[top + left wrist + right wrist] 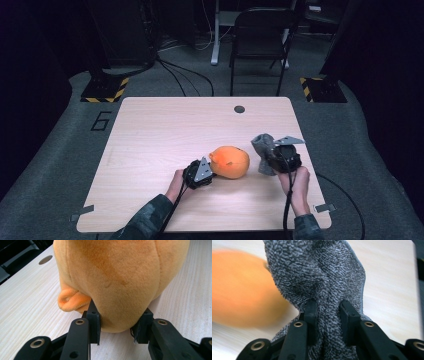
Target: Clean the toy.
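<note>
An orange plush toy (230,161) (120,277) lies on the wooden table (165,130), right of centre toward the front. My left gripper (212,170) (117,326) reaches it from the left, and both pads dent its soft near end, beside a small orange flap. To its right my right gripper (267,152) (328,312) holds a grey terry cloth (262,142) (319,272) bunched between its jaws, with the cloth standing up above them and hanging below. In the right gripper view the plush toy (239,290) is a blur on the left.
A round cable hole (239,109) sits near the table's far edge. A dark chair (260,30) stands behind the table, with cables on the floor. Small metal brackets (324,207) mark the front corners. Bare wood stretches across the table's left and far parts.
</note>
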Demonstrator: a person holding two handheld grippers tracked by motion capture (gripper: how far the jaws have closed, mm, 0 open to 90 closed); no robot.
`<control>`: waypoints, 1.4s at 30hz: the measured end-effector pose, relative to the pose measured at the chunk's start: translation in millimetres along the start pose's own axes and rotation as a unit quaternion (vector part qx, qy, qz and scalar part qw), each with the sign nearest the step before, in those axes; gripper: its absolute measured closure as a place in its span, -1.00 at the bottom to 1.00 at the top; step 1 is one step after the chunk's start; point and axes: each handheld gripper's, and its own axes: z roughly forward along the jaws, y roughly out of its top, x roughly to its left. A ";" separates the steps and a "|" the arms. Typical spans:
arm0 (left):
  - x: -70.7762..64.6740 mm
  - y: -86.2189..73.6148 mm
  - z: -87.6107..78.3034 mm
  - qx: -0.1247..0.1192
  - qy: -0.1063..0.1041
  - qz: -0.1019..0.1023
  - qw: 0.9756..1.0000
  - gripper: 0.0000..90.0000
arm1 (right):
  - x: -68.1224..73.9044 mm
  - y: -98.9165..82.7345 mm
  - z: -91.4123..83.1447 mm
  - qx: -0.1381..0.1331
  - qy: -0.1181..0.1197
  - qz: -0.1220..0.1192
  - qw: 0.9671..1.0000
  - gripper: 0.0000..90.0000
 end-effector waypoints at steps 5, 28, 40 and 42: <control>0.7 -0.2 0.3 -0.003 -0.002 -0.005 1.000 0.48 | -20.5 -39.6 10.6 0.052 -0.032 0.007 0.998 0.56; 13.9 13.8 -15.4 -0.051 -0.035 -0.084 0.995 0.72 | -34.3 -43.2 24.7 0.066 -0.023 0.025 0.997 0.55; 31.3 39.2 -43.6 -0.034 -0.101 -0.208 0.972 0.70 | -36.7 -41.8 21.7 0.060 -0.024 0.030 0.997 0.55; 31.1 39.9 -43.4 -0.026 -0.107 -0.223 0.969 0.70 | -36.4 -41.6 21.8 0.060 -0.024 0.029 0.997 0.55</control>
